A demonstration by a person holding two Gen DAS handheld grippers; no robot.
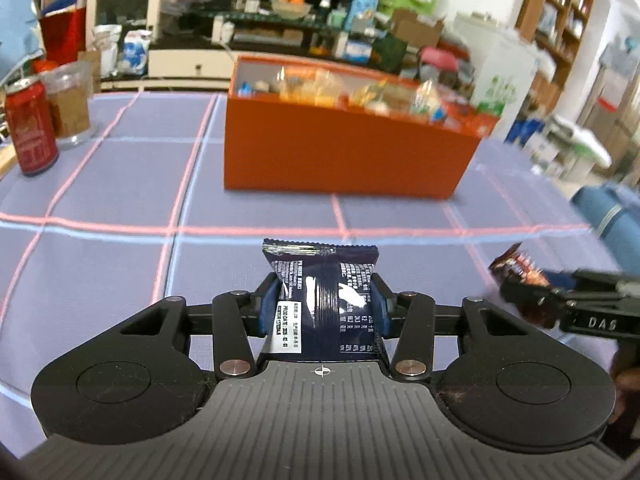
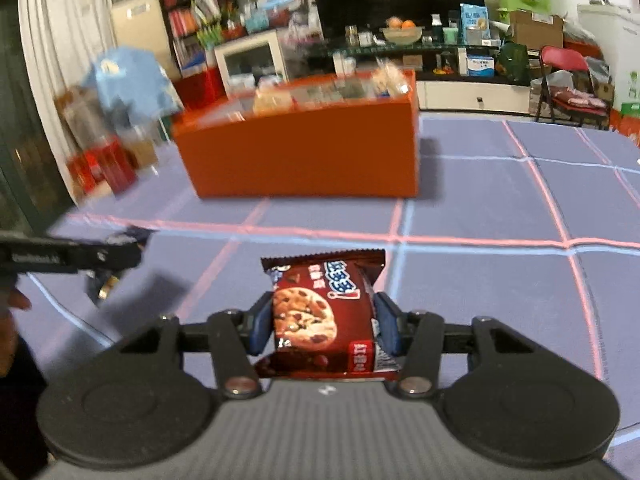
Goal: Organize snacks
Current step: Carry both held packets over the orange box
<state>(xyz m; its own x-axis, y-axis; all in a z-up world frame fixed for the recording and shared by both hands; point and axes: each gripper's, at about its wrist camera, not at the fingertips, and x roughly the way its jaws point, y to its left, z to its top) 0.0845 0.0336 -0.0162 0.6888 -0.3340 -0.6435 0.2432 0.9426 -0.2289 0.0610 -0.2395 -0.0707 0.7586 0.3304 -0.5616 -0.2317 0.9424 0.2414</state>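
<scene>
Purple checked cloth covers the tabletop (image 1: pixel 120 184), with cluttered shelves blurred across the top of both frames. At lower centre of the left wrist view, a dark blue snack packet (image 1: pixel 324 300) sits squarely between the fingers of the left gripper (image 1: pixel 324 310); the blue pads (image 1: pixel 267 312) pinch it on both sides, and its crimped top edge sticks out past them. At lower centre of the right wrist view, a red cookie packet (image 2: pixel 320 316) is clamped the same way in the right gripper (image 2: pixel 322 322), pads (image 2: pixel 388 328) pressing its two sides, picture face up. Both packets are held above the cloth. Beyond them, at centre frame, stands an orange box (image 1: pixel 344 152) holding assorted snacks. A red can (image 1: pixel 30 128) and a clear cup (image 1: pixel 70 104) stand at the left edge of the left view.
</scene>
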